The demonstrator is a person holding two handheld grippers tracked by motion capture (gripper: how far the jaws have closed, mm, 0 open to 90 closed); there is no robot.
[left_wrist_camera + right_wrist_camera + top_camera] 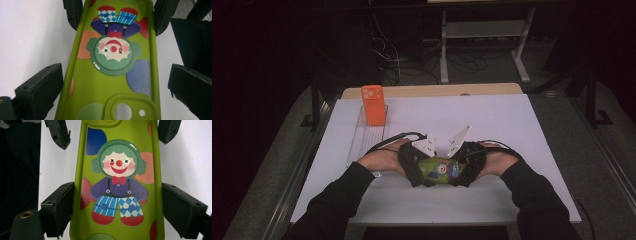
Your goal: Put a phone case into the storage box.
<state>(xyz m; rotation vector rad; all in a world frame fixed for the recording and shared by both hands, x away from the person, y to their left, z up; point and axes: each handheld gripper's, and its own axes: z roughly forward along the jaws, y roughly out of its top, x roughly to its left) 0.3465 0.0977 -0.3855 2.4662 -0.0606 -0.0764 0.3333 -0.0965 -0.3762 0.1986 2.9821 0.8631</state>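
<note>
A lime-green phone case (441,169) with a clown print is held over the white table between both grippers. My right gripper (117,190) is shut on the case (117,202), with both jaws pressed against its long edges near the clown's legs. My left gripper (116,72) straddles the camera-hole end of the case (110,85); one jaw is at the edge and a narrow gap shows at the other. In the high view the left gripper (414,167) and right gripper (464,167) face each other with the case between them.
An orange phone (373,105) stands upright at the far end of a clear tray (368,137) at the left of the white table (492,125). The person's dark sleeves come in from the bottom. Beyond the far edge are cables and a desk frame.
</note>
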